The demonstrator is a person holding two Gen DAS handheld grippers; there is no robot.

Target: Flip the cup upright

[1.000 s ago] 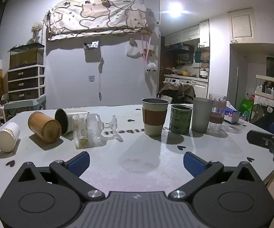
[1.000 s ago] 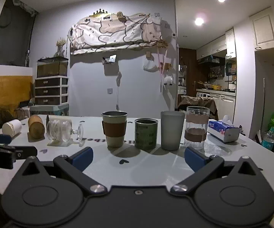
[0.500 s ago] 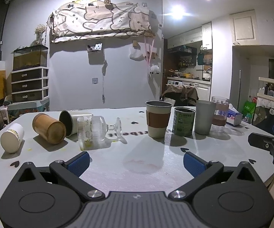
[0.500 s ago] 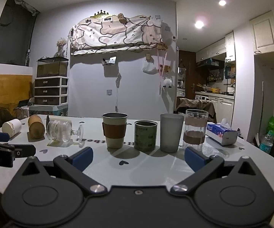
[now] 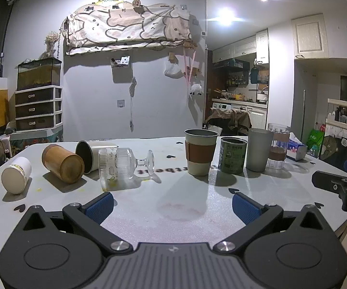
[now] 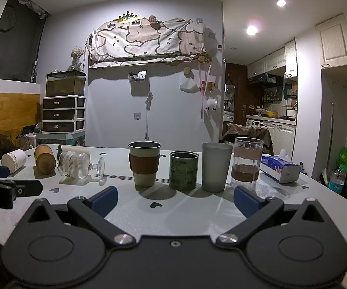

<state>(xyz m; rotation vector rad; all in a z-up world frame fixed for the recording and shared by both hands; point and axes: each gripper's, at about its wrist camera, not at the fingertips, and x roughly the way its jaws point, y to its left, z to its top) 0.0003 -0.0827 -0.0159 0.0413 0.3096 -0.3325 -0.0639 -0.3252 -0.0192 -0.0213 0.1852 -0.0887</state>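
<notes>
- White small cylinder cup (image 5: pixel 16 175) lies on its side at the left of the pale table (image 5: pixel 173 207).
- Brown wooden cup (image 5: pixel 62 163), a metal cup (image 5: pixel 89 153) and a ribbed clear glass goblet (image 5: pixel 122 165) also lie on their sides.
- Four cups stand upright: sleeved cup (image 5: pixel 200 155), green tin (image 5: pixel 232 155), grey tumbler (image 5: pixel 260 149), clear glass (image 5: pixel 277 148).
- Left gripper (image 5: pixel 173 204) and right gripper (image 6: pixel 175 200) have fingers wide apart, holding nothing.

Perhaps upside-down "Heartbeat" lettering on table (image 6: pixel 197 207)
</notes>
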